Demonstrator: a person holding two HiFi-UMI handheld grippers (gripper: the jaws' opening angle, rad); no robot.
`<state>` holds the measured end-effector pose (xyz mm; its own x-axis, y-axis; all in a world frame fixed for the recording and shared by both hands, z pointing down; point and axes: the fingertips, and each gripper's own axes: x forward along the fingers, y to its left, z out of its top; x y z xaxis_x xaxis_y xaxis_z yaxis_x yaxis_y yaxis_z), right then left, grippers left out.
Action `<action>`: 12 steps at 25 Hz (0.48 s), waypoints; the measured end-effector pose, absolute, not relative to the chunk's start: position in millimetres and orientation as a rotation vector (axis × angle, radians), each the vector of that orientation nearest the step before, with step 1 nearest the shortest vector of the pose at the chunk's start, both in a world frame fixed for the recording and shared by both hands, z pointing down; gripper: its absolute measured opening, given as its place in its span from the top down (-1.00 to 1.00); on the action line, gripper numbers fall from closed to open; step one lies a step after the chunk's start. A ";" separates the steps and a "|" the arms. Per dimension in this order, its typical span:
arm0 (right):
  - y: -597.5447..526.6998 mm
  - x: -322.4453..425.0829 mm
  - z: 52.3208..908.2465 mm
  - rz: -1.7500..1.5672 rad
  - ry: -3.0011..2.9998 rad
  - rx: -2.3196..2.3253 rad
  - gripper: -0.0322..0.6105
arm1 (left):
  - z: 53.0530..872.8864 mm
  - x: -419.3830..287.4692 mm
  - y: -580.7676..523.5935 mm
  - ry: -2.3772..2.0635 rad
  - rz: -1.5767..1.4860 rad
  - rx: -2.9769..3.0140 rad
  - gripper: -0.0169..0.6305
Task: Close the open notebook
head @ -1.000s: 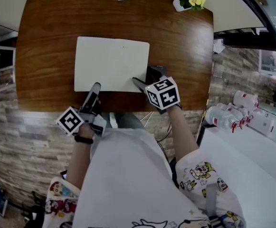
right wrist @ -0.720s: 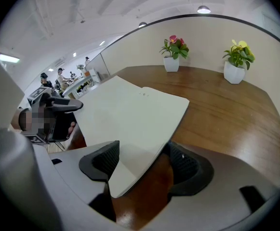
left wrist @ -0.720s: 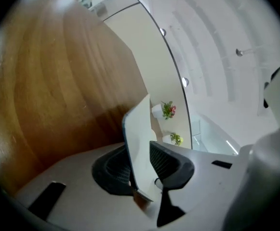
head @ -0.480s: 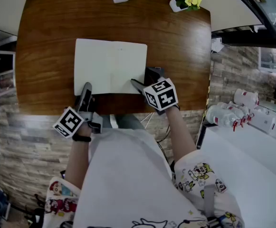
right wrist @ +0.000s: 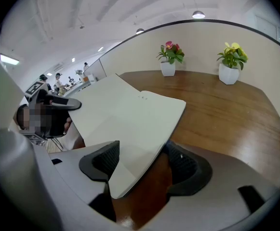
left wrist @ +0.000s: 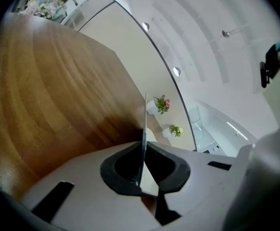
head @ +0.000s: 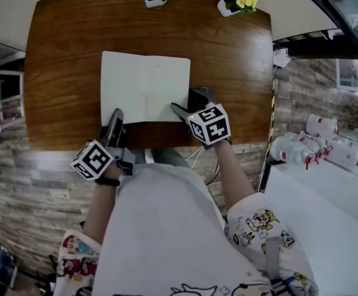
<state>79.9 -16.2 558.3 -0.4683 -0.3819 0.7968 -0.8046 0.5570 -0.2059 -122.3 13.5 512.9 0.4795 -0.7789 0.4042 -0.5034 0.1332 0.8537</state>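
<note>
Dark wooden desk (head: pixel 55 54) carries the notebook (head: pixel 145 85), which lies open and flat near its middle. The left claw (head: pixel 116 117) reaches in low from the near edge, rolled onto its side, and its jaws are closed on a thin edge of the notebook at the near left corner. The right claw (head: pixel 188 102) tilts steeply down at the near right corner, jaws apart, with that corner lying loose between them.

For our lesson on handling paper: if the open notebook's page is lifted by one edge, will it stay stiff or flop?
Probably floppy: the page pinched in the left claw looks sheet-thin edge-on. Likely light for its size too. The notebook lies flat on the smooth table, so it might slide when tugged.
</note>
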 end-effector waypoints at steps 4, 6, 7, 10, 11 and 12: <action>-17.8 82.2 557.3 0.782 -2.081 0.955 -0.04 | 507.8 -119.2 11.1 -1.158 -0.250 1.546 0.91; -17.5 84.8 556.0 0.809 -2.081 0.972 -0.04 | 507.1 -117.5 11.5 -1.153 -0.226 1.555 0.91; -16.6 86.7 555.0 0.819 -2.080 0.983 -0.04 | 506.5 -116.4 11.8 -1.151 -0.213 1.563 0.91; -11.7 93.1 551.4 0.841 -2.083 1.018 -0.04 | 502.4 -112.7 11.2 -1.148 -0.178 1.617 0.91; -10.1 94.8 549.7 0.852 -2.087 1.032 -0.04 | 500.0 -111.0 10.6 -1.142 -0.171 1.639 0.91; -8.7 96.6 547.7 0.865 -2.091 1.049 -0.04 | 497.4 -109.1 10.0 -1.136 -0.162 1.658 0.91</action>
<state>96.6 -8.7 547.7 -0.4796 -0.4243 0.7681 -0.8429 0.4660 -0.2689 -109.1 10.0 497.4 0.5364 -0.7357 0.4136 -0.5903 0.0233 0.8068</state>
